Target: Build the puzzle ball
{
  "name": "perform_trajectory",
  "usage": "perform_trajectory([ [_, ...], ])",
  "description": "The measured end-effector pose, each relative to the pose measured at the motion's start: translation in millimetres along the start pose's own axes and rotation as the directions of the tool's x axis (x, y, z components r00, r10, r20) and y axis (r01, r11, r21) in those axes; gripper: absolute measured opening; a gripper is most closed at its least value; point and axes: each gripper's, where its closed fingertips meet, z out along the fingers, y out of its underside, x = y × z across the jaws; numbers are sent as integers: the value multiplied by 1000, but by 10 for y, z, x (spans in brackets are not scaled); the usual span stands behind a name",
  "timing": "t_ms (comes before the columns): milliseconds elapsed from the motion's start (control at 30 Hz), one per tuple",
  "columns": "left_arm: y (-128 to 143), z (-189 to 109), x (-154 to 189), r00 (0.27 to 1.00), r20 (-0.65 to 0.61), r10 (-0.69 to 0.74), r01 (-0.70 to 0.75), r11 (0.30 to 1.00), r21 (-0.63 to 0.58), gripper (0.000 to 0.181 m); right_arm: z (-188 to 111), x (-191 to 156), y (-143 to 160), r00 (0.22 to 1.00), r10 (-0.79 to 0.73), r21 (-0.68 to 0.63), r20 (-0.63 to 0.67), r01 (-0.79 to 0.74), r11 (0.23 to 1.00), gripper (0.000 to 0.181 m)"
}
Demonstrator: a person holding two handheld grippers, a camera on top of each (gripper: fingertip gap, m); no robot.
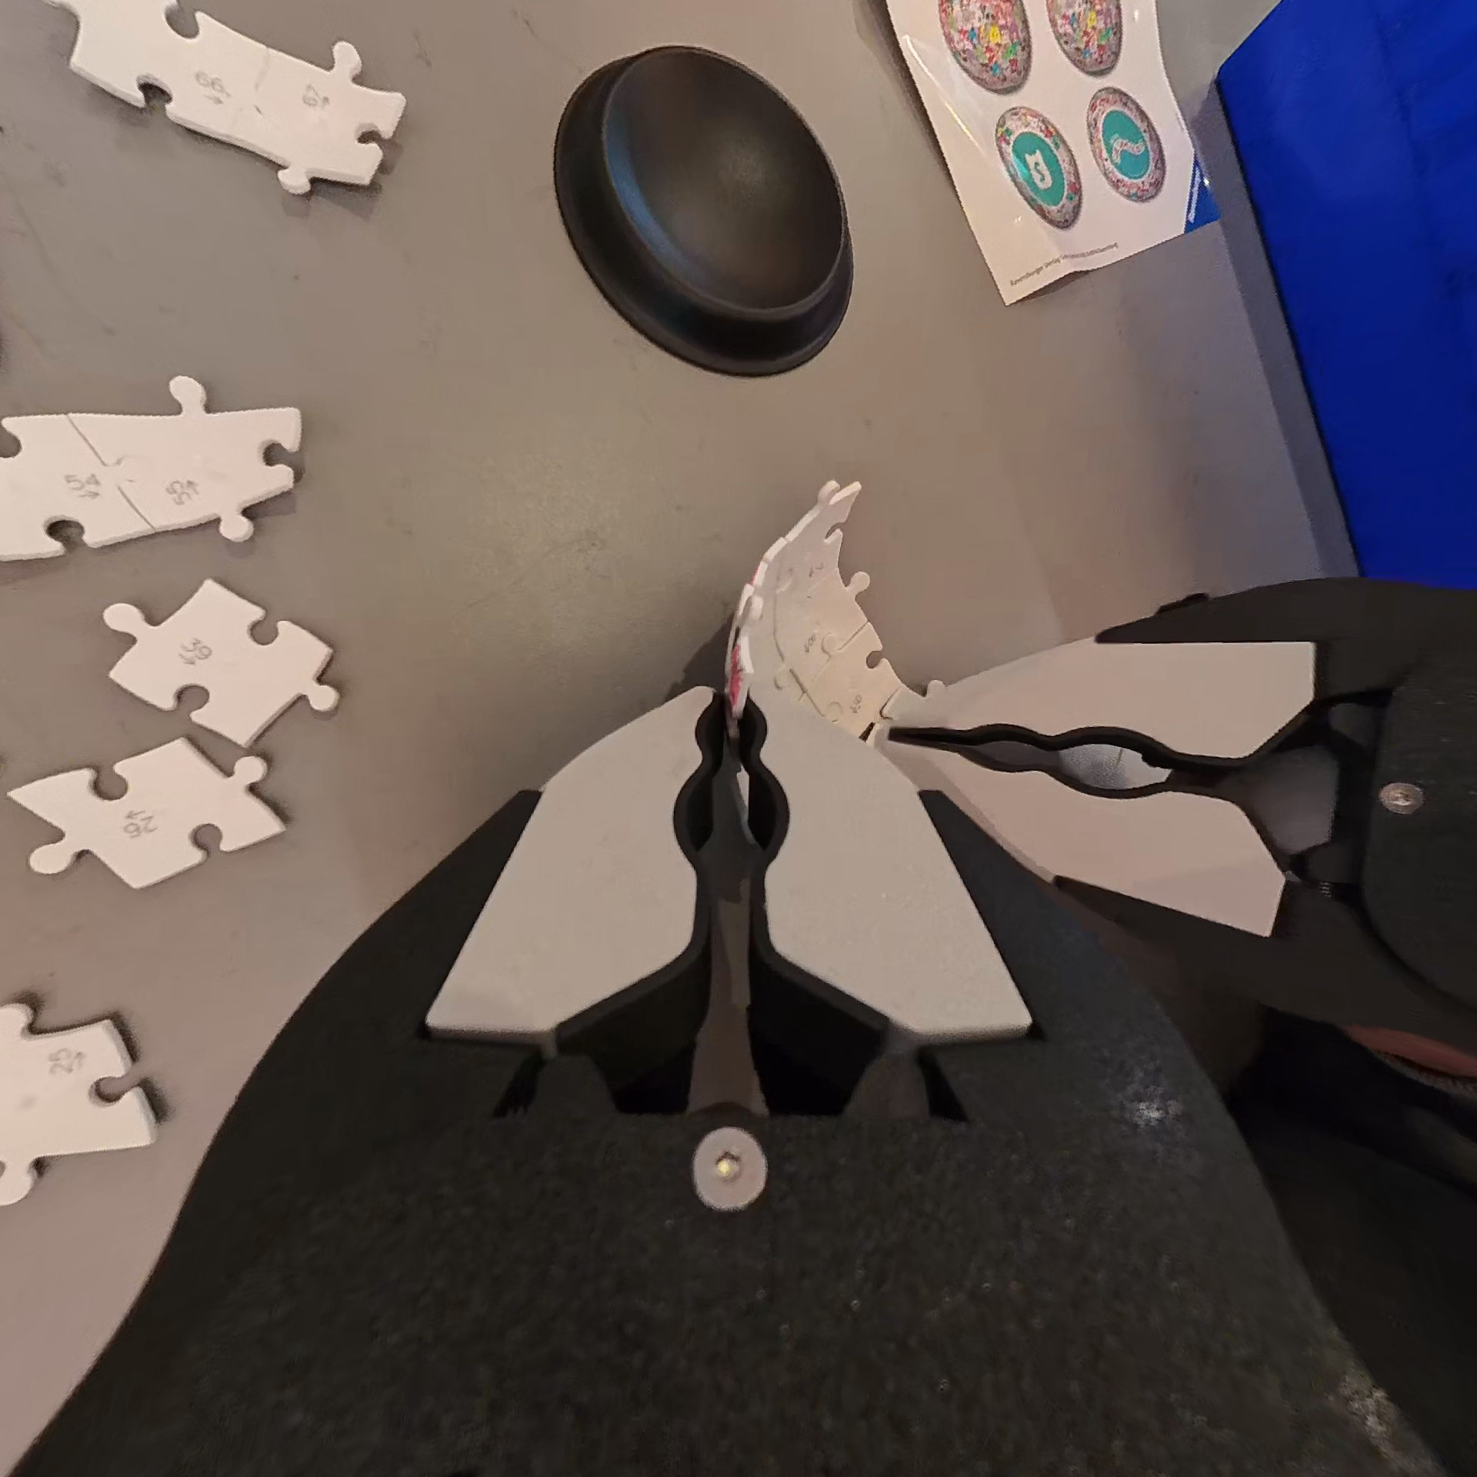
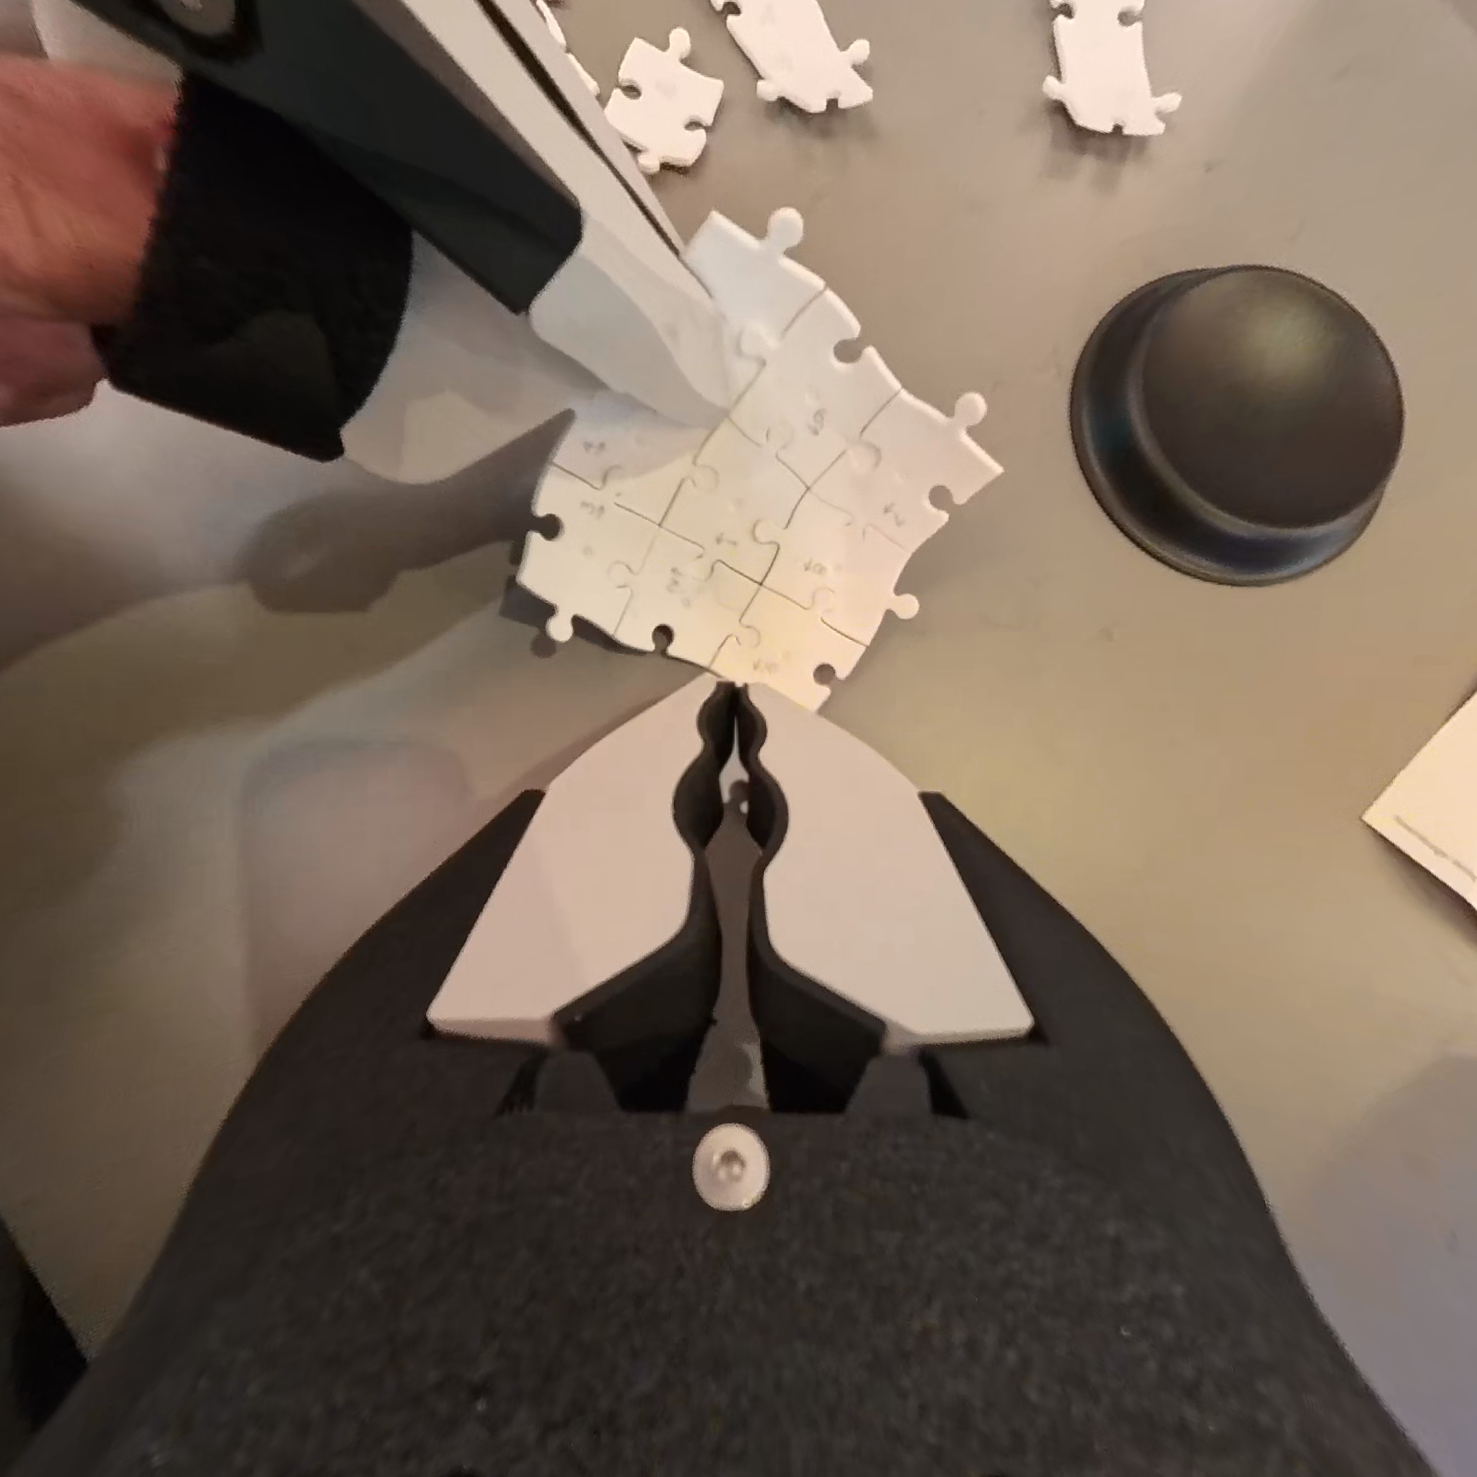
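A curved white section of joined puzzle pieces (image 2: 767, 519), underside up, is held above the grey table. It also shows edge-on in the left wrist view (image 1: 823, 631). My left gripper (image 1: 734, 711) is shut on one edge of it, and in the right wrist view it reaches in from the upper left (image 2: 707, 344). My right gripper (image 2: 735, 703) is shut, its tips touching the section's near edge with nothing seen between them. In the left wrist view it comes in from the right (image 1: 889, 731).
Loose white pieces and joined pairs lie at the left (image 1: 144, 479) (image 1: 224, 659) (image 1: 152, 811) (image 1: 240, 96). A black round stand (image 1: 703, 208) (image 2: 1239, 423) sits beyond the section. A printed sheet (image 1: 1047, 136) and a blue box (image 1: 1359, 280) are at the back right. A person's hand (image 2: 64, 240) holds the left gripper. One gripper's finger ends stand about 6 cm off the other's.
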Motion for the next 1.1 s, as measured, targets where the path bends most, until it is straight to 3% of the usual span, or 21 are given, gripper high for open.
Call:
perform_trajectory([
  [567, -20, -60, 25, 994, 87, 68, -72, 996, 48, 2, 89, 8, 19, 999, 46, 30, -21, -45, 999, 0],
  [700, -6, -56, 32, 995, 81, 57, -62, 997, 53, 2, -77, 95, -68, 996, 93, 96, 7, -93, 991, 0],
  [800, 6, -57, 28, 995, 82, 53, -58, 997, 55, 2, -155, 200, -23, 993, 117, 90, 16, -118, 989, 0],
  [1100, 2, -61, 46, 993, 93, 67, -72, 996, 54, 2, -13, 118, 63, 998, 59, 41, 6, -59, 997, 0],
])
